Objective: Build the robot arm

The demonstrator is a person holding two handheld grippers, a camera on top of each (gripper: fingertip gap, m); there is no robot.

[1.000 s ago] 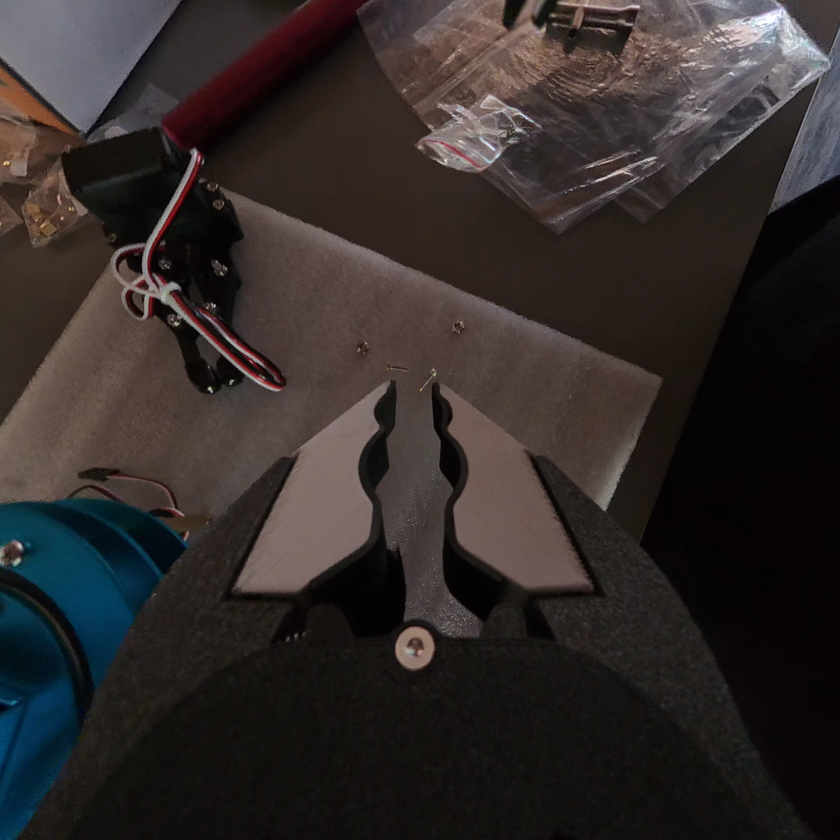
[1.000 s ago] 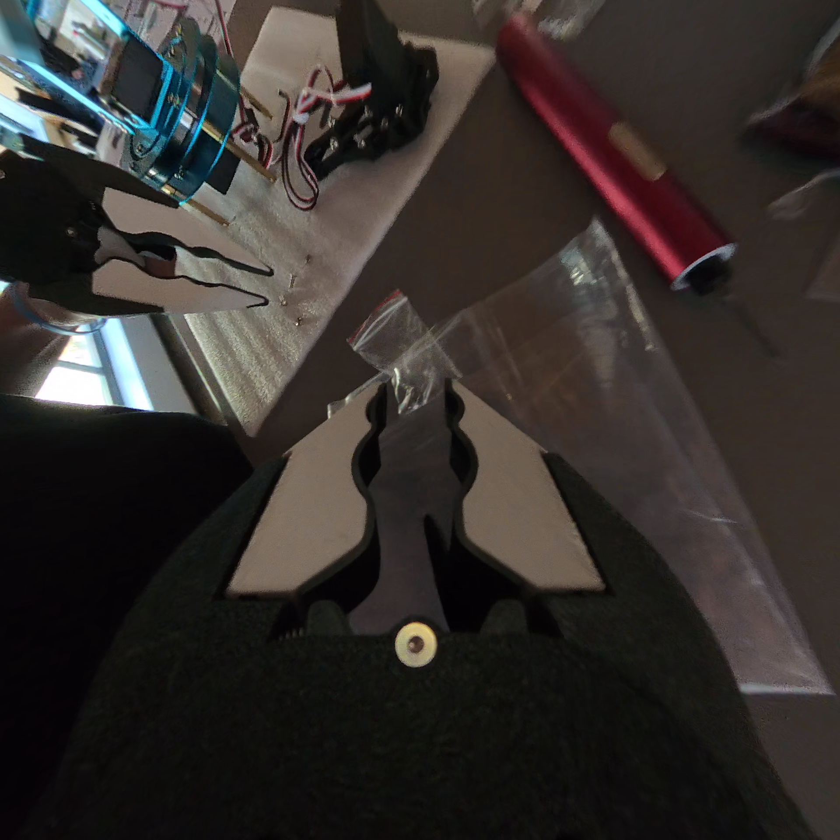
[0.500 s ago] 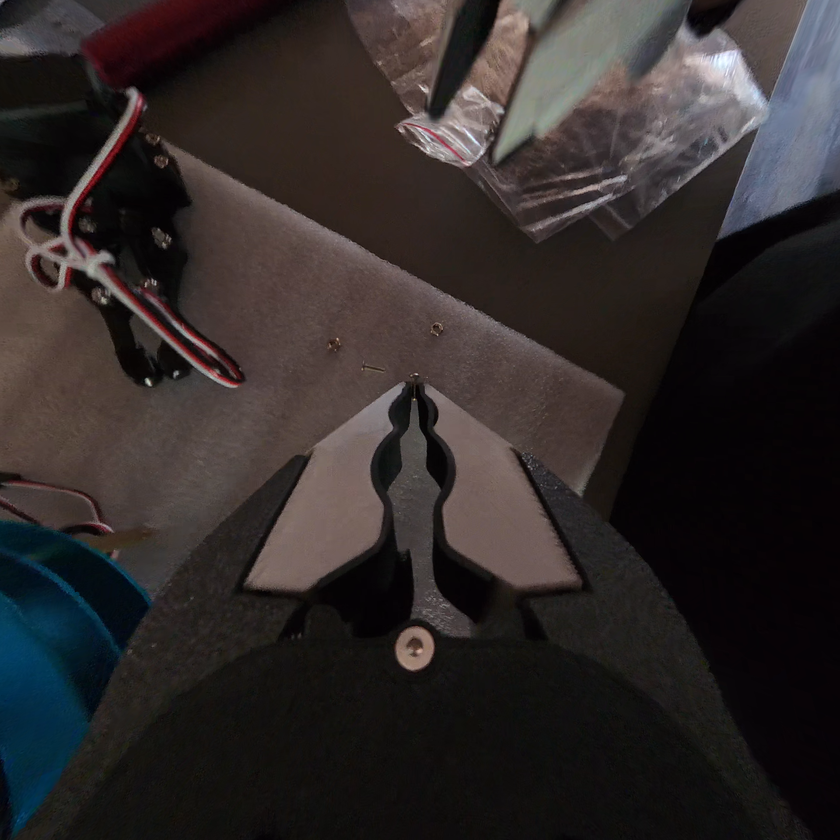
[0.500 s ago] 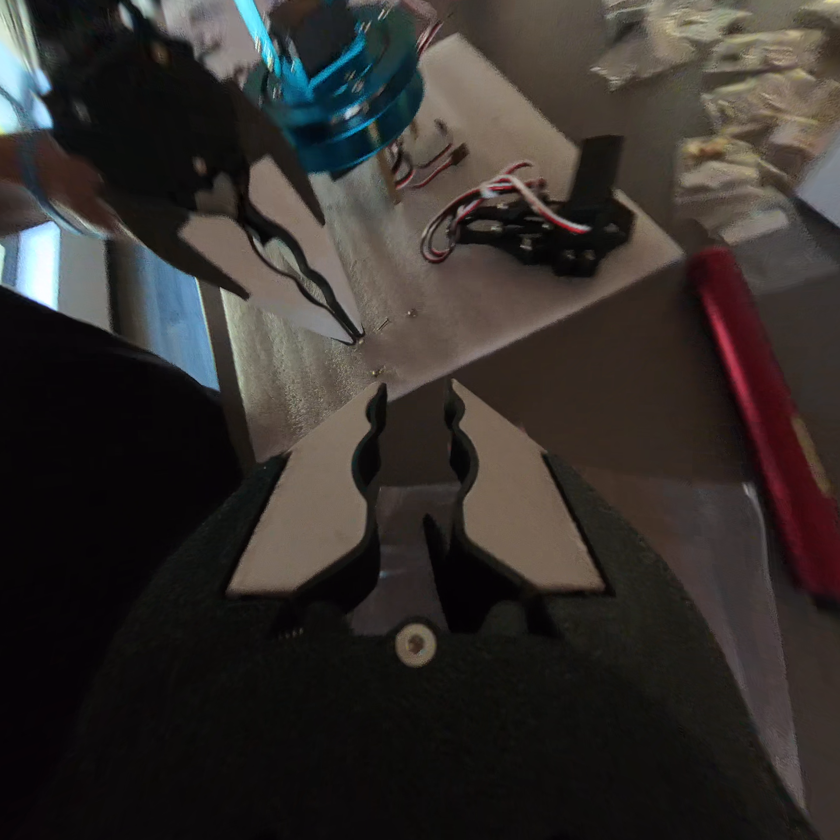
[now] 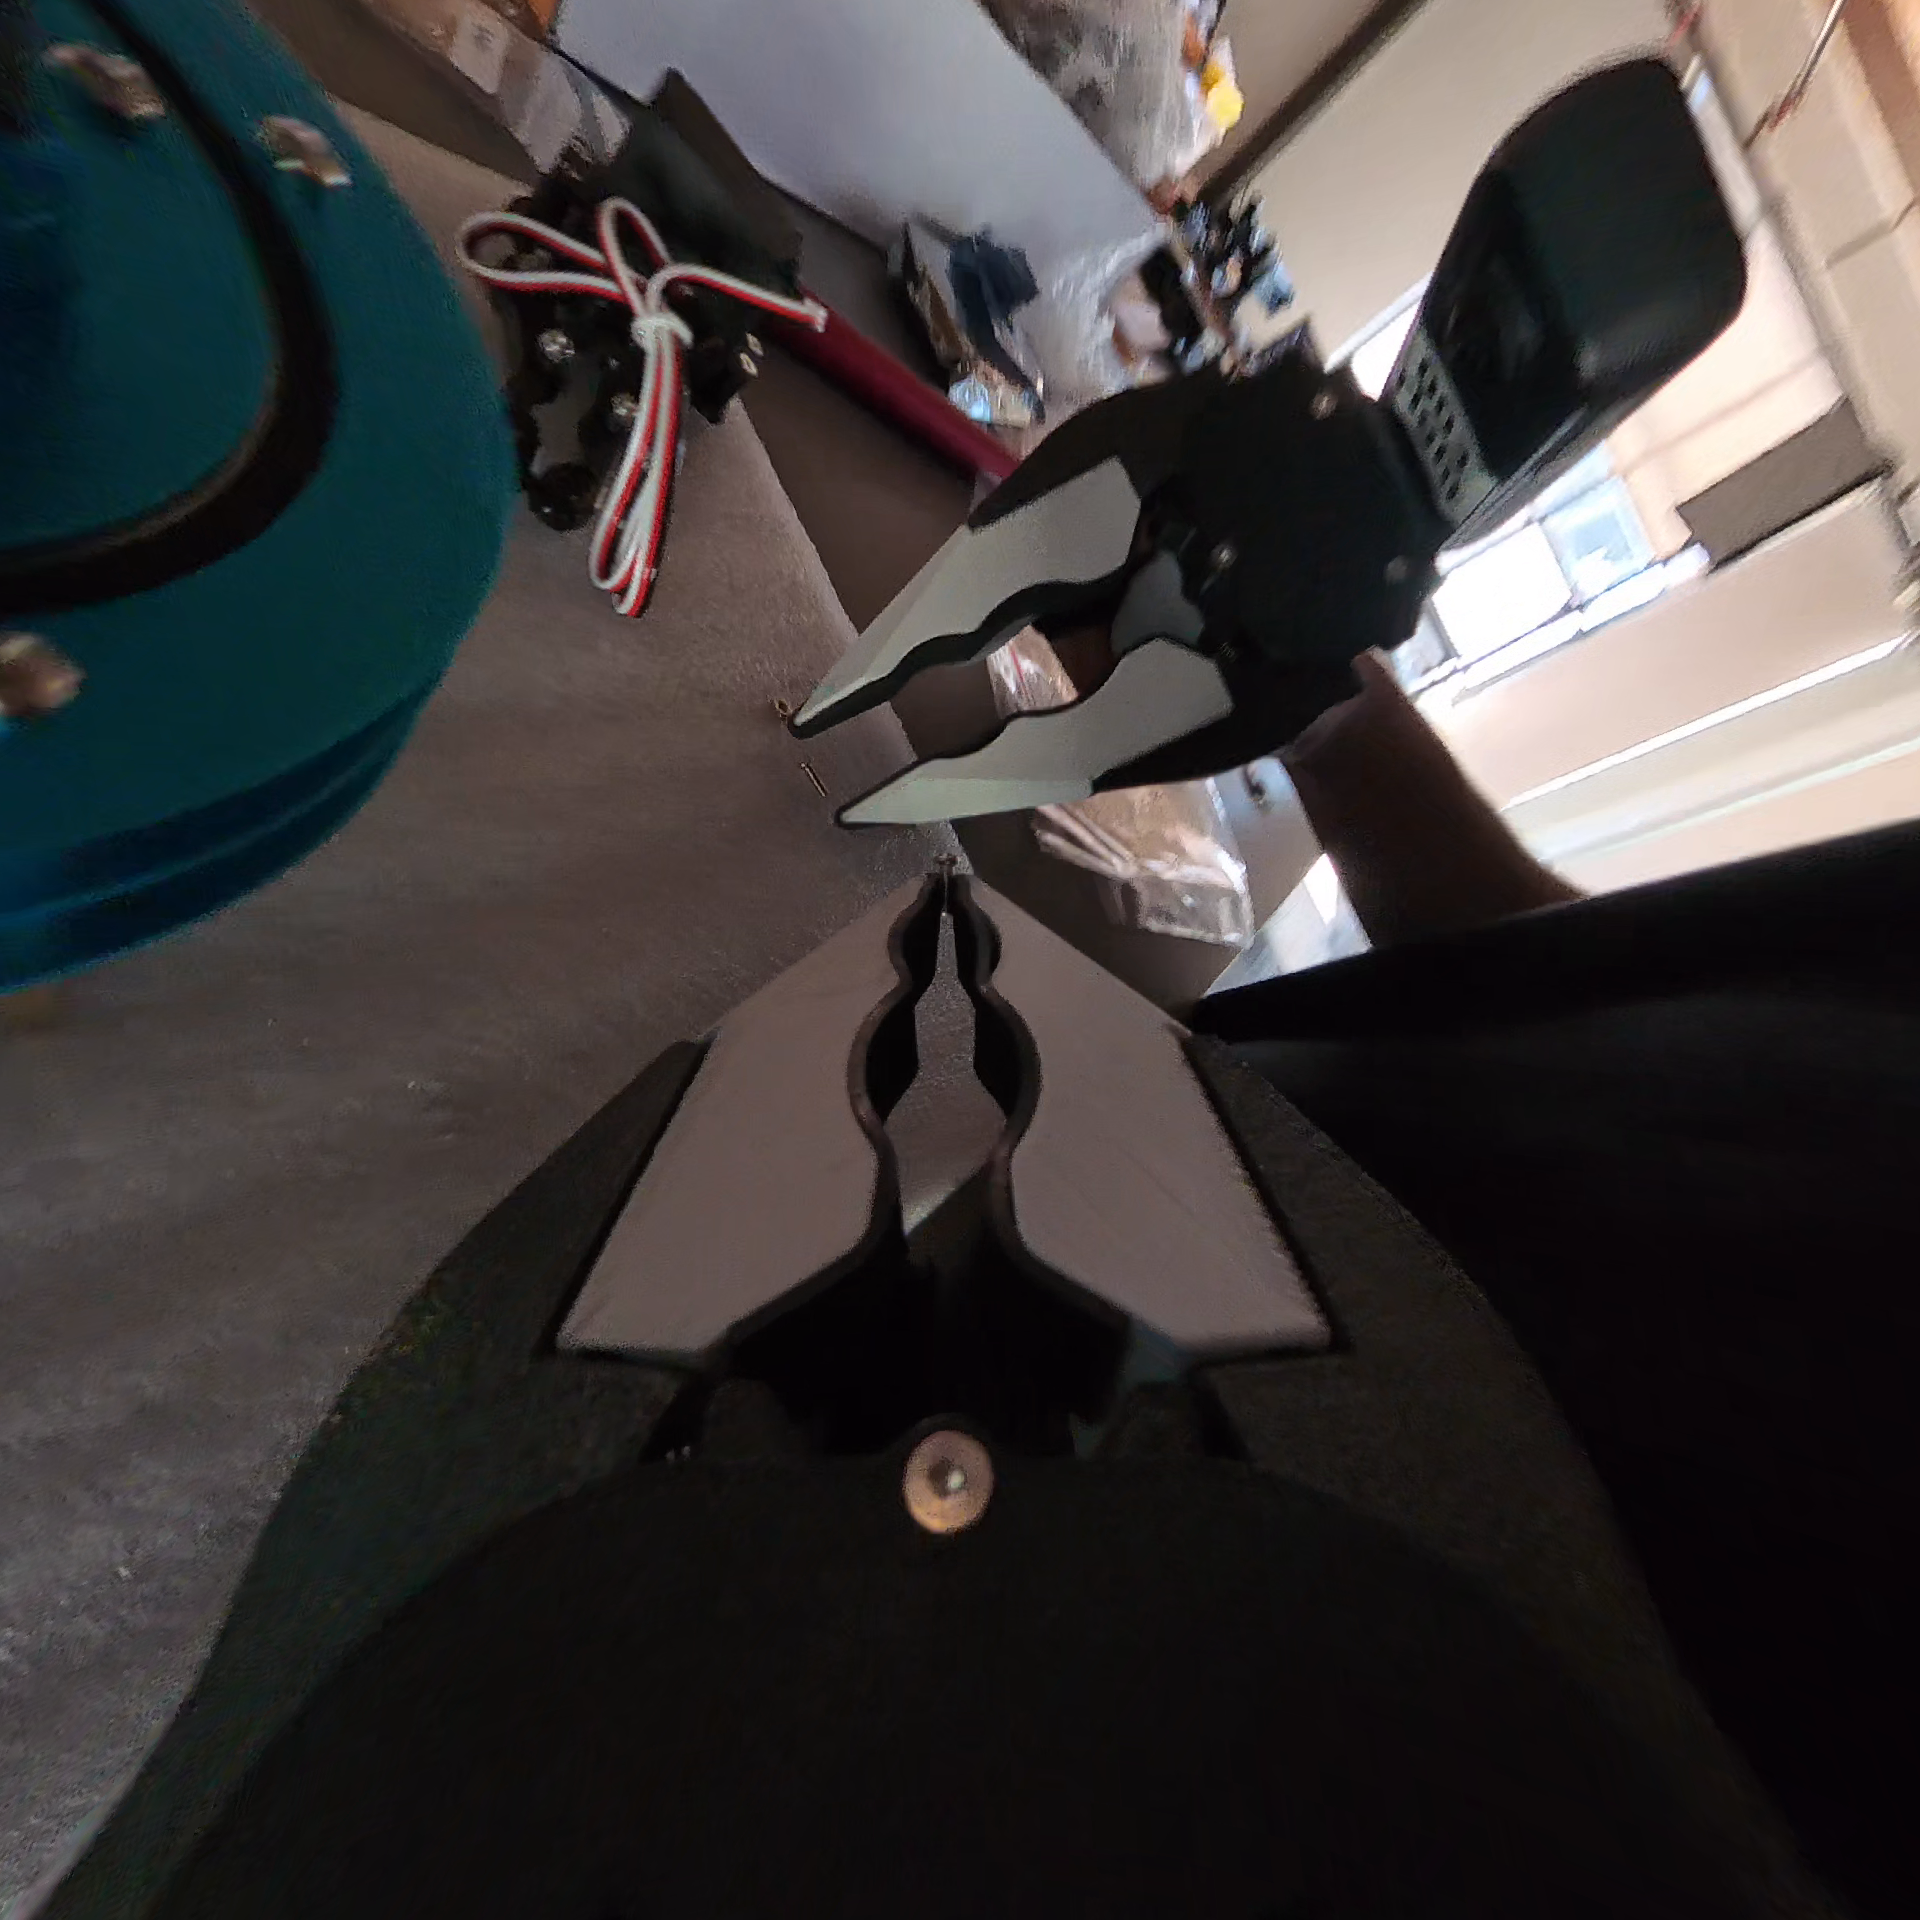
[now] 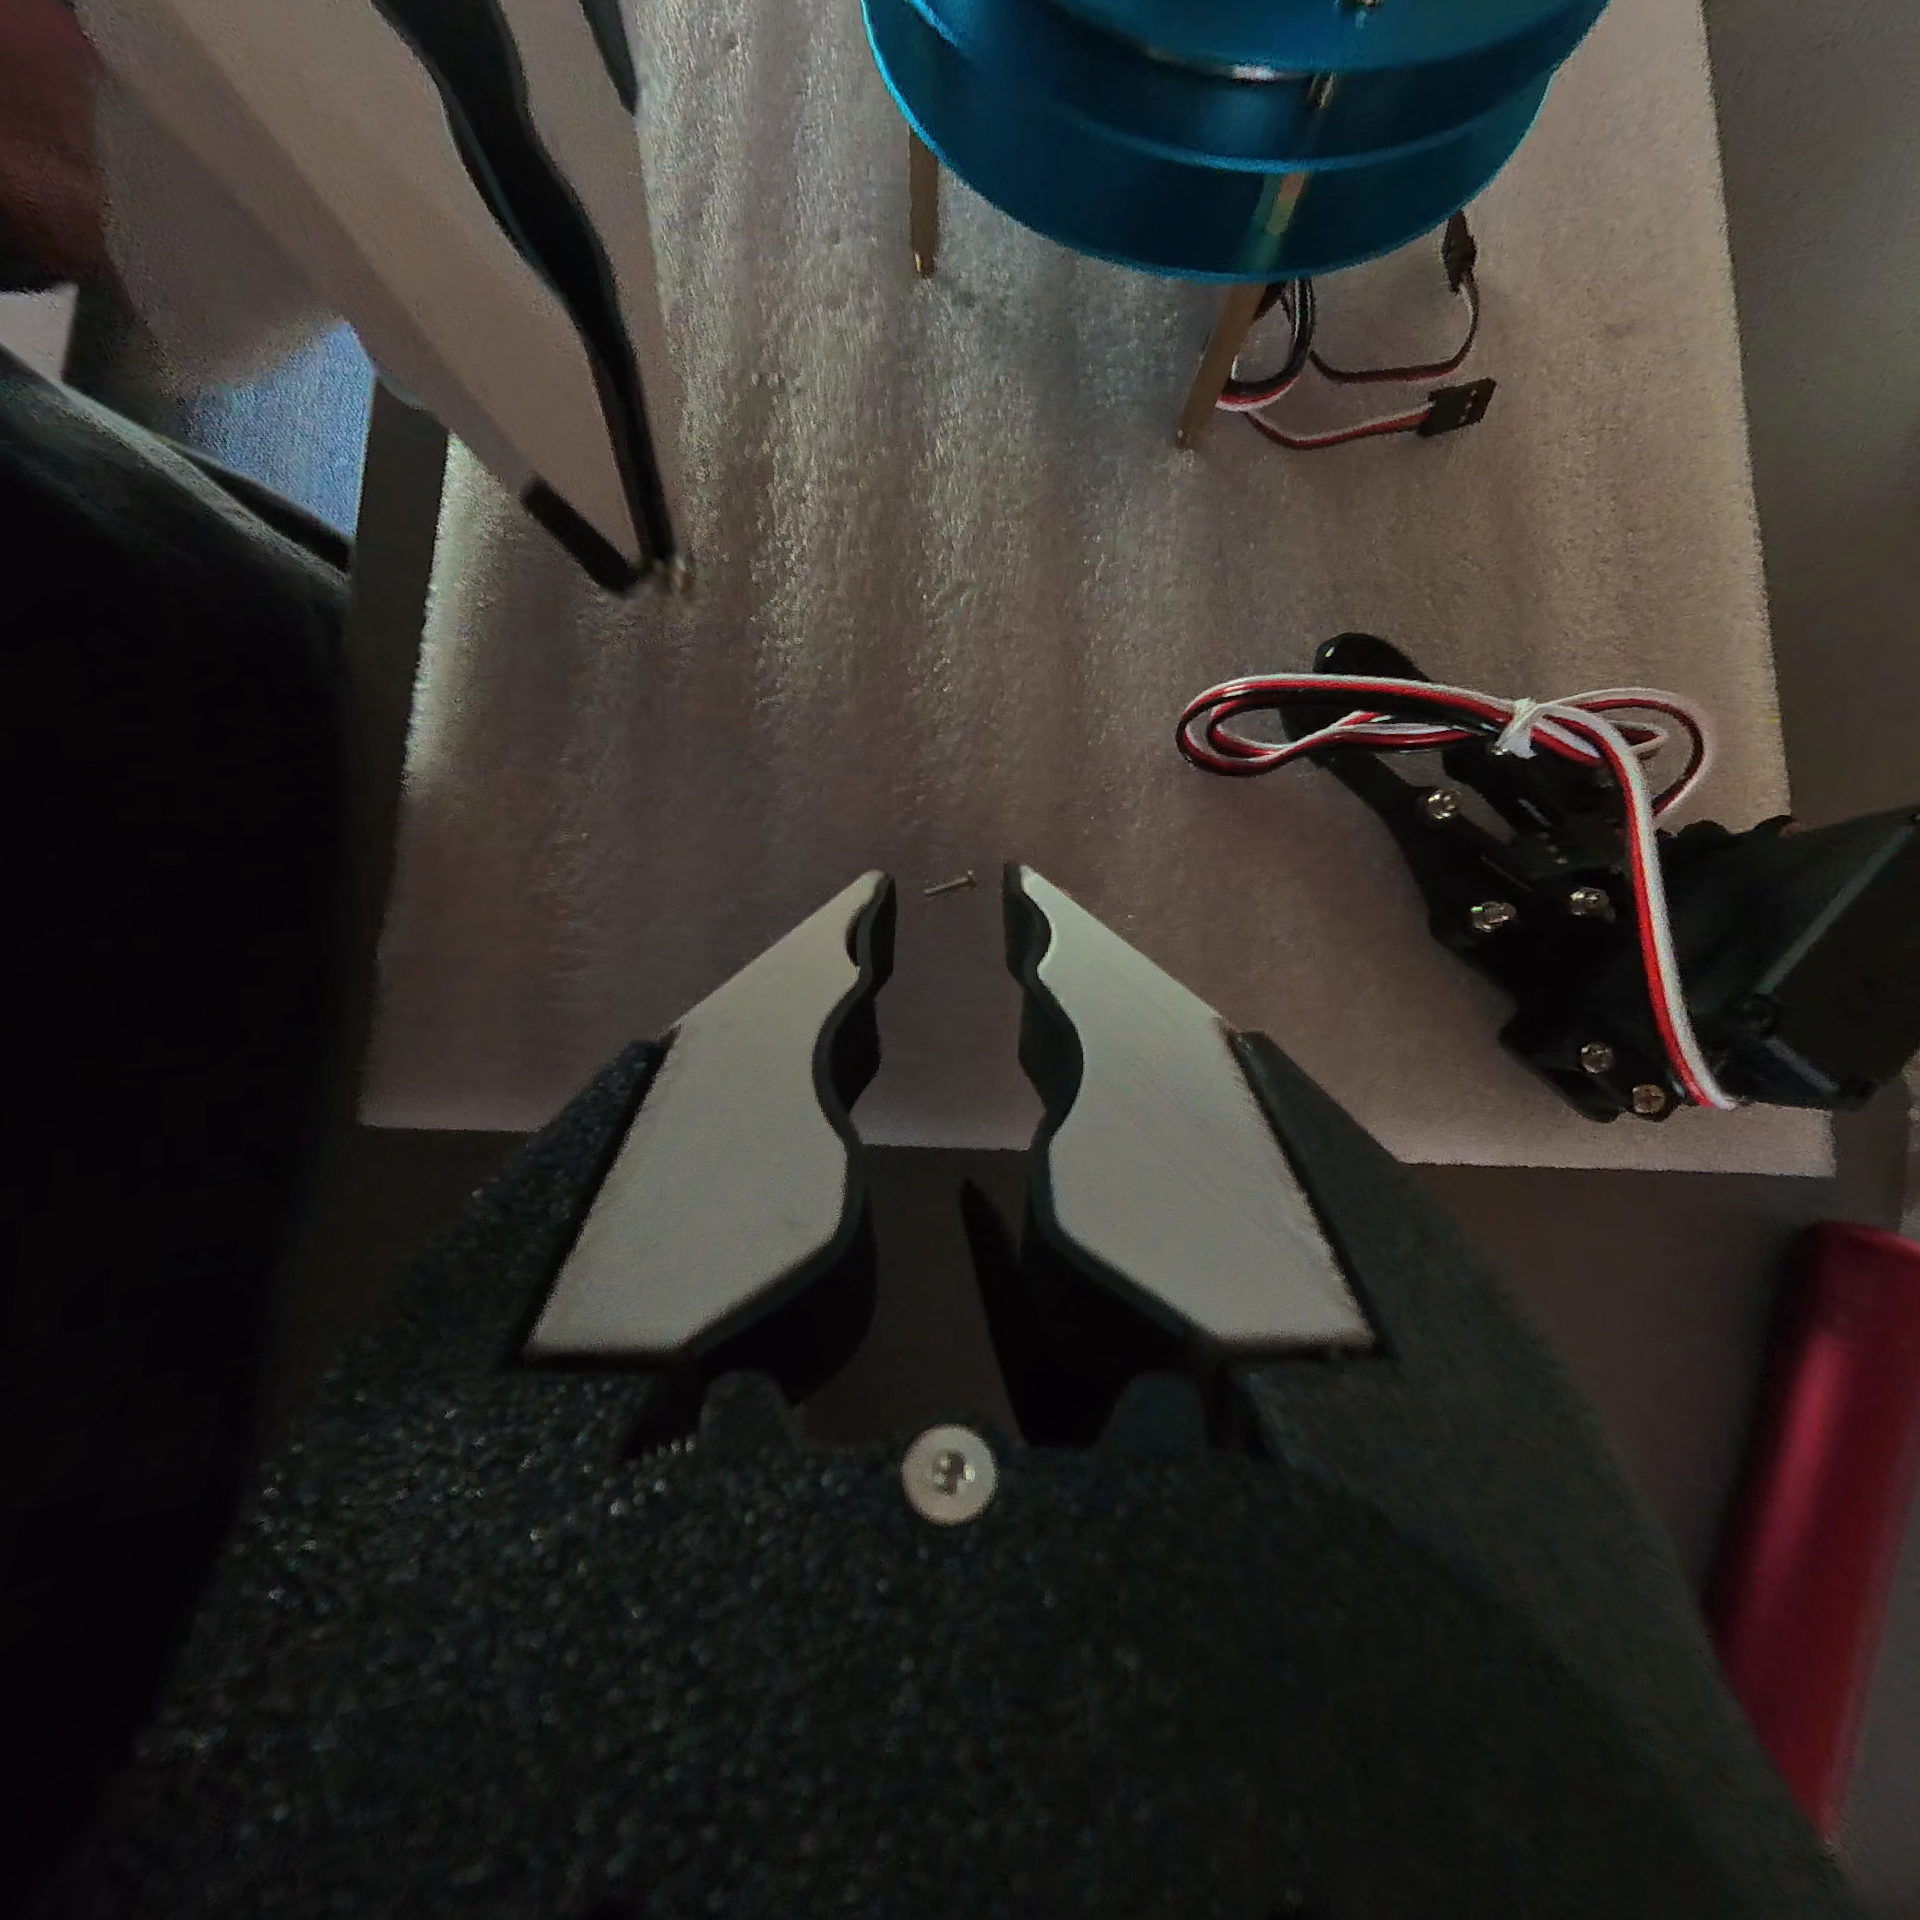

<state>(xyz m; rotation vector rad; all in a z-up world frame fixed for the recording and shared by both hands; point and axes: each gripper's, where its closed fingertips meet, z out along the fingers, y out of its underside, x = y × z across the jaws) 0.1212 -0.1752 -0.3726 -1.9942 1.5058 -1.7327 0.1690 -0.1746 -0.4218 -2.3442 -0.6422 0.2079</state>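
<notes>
A tiny screw (image 5: 943, 858) is now pinched and lifted by the closed left hand-held gripper (image 5: 948, 883), while the spread right hand-held gripper (image 6: 945, 883) has been brought over another screw (image 6: 951, 885) near the foam pad's (image 6: 831, 623) table-edge side.

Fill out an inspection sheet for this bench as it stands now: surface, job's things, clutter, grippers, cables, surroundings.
Surface: grey foam mat on a dark table.
Job's things: small screw lying loose on the mat; another tiny screw pinched at the left tips.
Clutter: blue round assembly on brass legs; black bracket; red tube; clear bags.
Grippers: left gripper shut on the tiny screw; right gripper open, tips either side of the loose screw.
Cables: red-white-black lead tied on the bracket; another lead beneath the assembly.
Surroundings: bright window, blurred.
</notes>
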